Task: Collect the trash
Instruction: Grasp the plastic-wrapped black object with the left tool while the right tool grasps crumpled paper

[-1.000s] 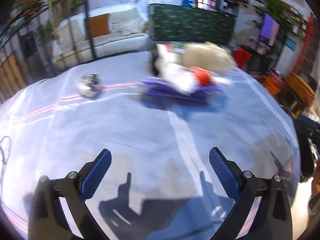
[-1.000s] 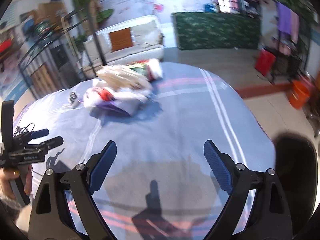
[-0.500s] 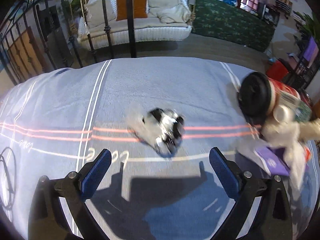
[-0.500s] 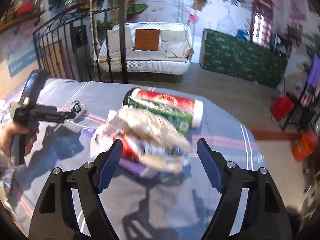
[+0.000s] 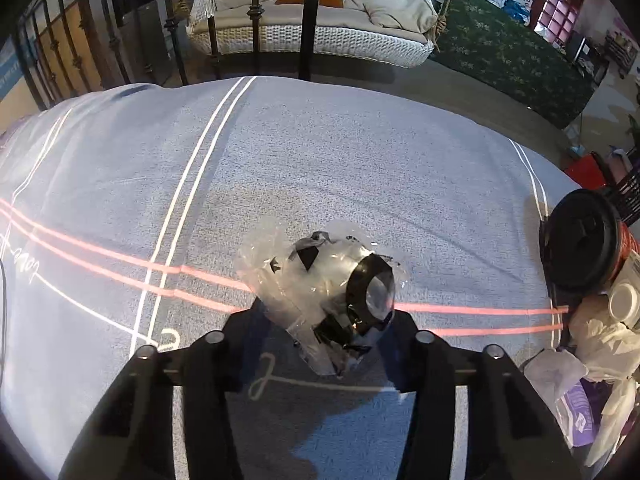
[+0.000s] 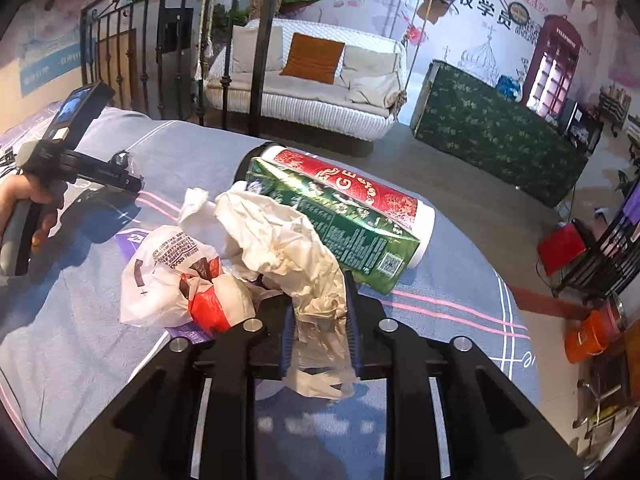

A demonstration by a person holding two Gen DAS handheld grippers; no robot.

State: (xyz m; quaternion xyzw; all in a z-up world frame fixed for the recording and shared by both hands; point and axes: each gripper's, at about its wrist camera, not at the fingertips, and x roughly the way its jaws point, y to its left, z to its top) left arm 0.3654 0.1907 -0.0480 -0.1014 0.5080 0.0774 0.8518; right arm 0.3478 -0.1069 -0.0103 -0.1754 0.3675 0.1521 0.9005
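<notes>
The left gripper has just closed its fingers on a crumpled clear wrapper on the table; it looks light, crackly and easily crushed. The right gripper, also just closed, pinches soft crumpled paper. Beyond lie a green carton and a red canister, contents hidden.

Two close, downward wrist views sharing the bedsheet.

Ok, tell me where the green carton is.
Right wrist view, centre: the green carton lies on its side on the blue bedcover, against the red canister, just behind the crumpled paper.
</notes>
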